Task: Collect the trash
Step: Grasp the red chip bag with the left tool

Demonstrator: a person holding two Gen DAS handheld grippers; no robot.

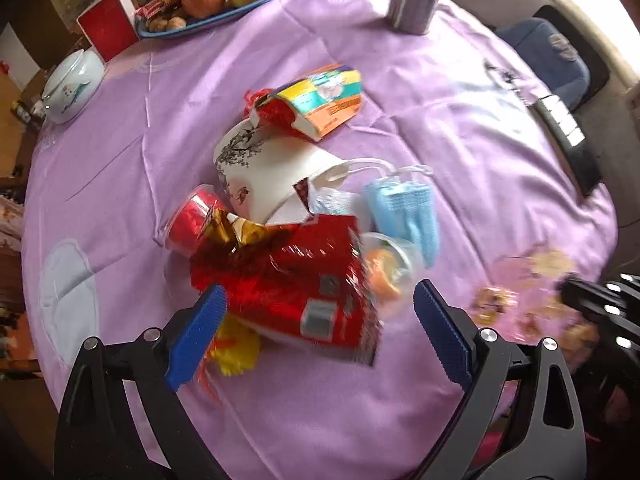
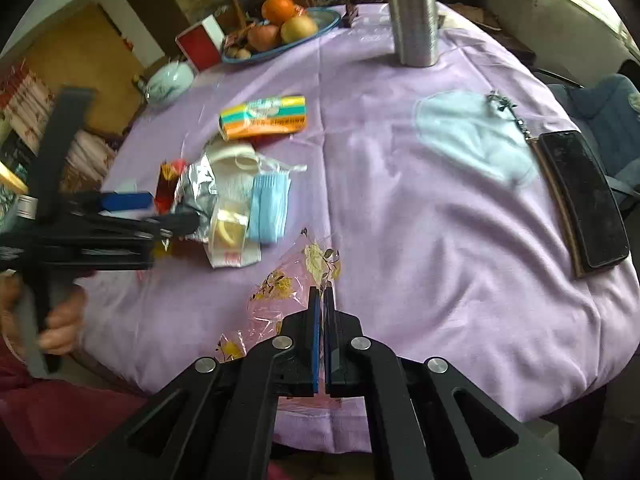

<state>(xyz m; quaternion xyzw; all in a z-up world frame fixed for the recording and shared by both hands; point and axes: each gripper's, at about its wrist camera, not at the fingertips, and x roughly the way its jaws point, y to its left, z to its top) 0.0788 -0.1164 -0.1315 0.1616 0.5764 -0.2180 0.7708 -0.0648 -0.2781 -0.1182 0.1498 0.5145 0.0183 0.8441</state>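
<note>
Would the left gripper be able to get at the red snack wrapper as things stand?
Probably yes: the left gripper is open directly over the red snack wrapper, which lies on top of the trash pile with nothing covering it.

Tablecloth: lilac, with pale blue patch. Snack wrapper: glossy red, grey label blocks. Paper cup beyond wrapper: white, black branch print. Tissue pack: orange, yellow, green bands. Face mask right of wrapper: light blue. Plastic bag near tablecloth's front edge: clear pink, yellow flower print. Phone at tablecloth's right edge: black. Bottle at far edge: silver. Gripper pads: blue.
</note>
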